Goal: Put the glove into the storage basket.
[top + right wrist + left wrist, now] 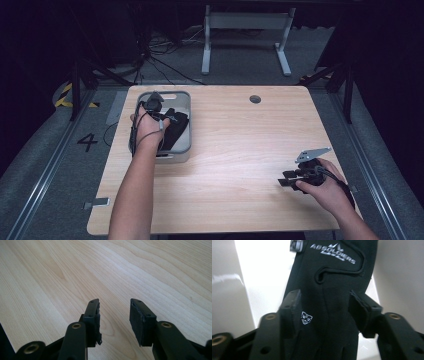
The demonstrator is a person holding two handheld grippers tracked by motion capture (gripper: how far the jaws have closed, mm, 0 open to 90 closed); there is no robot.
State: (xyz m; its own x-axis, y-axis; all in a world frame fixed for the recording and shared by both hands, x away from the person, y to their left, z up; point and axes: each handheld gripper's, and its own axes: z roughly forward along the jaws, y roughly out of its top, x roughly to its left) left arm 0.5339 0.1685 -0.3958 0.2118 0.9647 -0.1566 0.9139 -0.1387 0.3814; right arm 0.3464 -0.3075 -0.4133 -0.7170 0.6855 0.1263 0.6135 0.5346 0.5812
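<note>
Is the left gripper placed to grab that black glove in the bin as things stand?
Probably yes. The left gripper hangs in the grey bin, jaws open either side of the black glove, nothing between.

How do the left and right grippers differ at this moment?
The left gripper reaches into the grey bin with a black glove between its jaws; the right gripper has nothing between its jaws. The left hangs over the bin, the right over bare table. Both stand open.

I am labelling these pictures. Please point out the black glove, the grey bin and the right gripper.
glove [332, 290]: left gripper view, back of the glove below the logo.
bin [189, 125]: high view, right rim.
right gripper [113, 315]: right gripper view, midway between its fingertips.
</note>
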